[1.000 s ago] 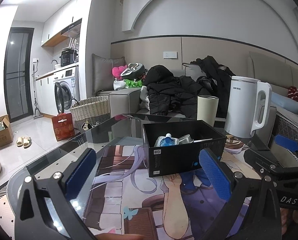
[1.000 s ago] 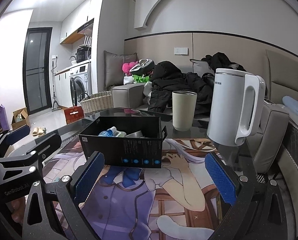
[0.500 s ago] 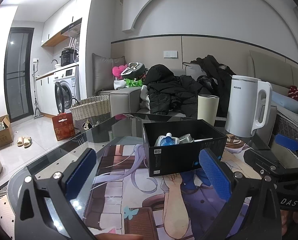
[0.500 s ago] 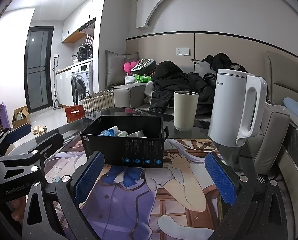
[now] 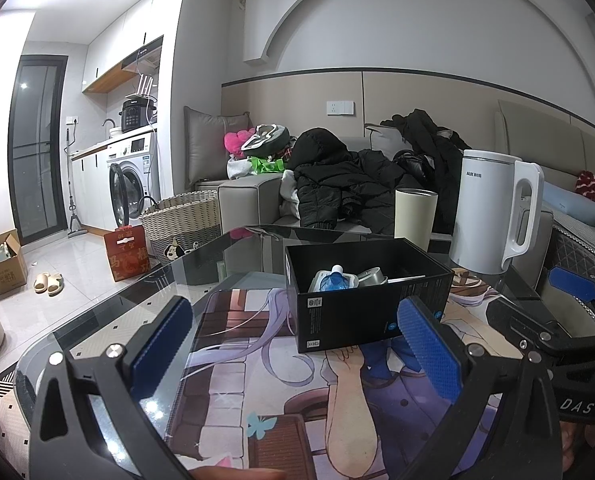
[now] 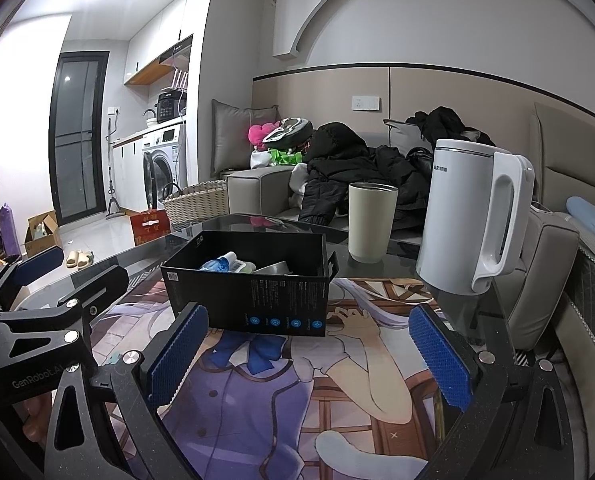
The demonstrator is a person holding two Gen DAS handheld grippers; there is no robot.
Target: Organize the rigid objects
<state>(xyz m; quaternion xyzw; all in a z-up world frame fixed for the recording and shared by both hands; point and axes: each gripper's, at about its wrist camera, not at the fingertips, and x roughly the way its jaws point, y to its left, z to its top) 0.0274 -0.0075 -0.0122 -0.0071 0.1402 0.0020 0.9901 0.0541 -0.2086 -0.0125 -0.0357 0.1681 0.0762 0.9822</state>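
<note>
An open black box (image 5: 371, 304) (image 6: 253, 300) stands on the printed mat of a glass table (image 5: 233, 248). Inside it lie a blue-capped pouch (image 5: 333, 280) (image 6: 221, 262) and a metal item (image 5: 371, 276) (image 6: 275, 268). Behind the box stand a beige cup (image 5: 415, 214) (image 6: 371, 222) and a white kettle (image 5: 493, 208) (image 6: 473, 216). My left gripper (image 5: 293, 348) hangs open in front of the box, holding nothing. My right gripper (image 6: 307, 352) is open too, nothing between its blue pads (image 6: 437, 360). Each gripper shows at the edge of the other's view.
A grey sofa (image 5: 253, 196) piled with dark jackets (image 5: 337, 176) runs behind the table. A woven basket (image 5: 181, 220), a red box (image 5: 125, 252) and slippers (image 5: 49, 282) are on the floor at the left, near a washing machine (image 5: 131, 184).
The right gripper has drifted slightly, so the box and kettle sit a little further right in its view. The left view is nearly unchanged.
</note>
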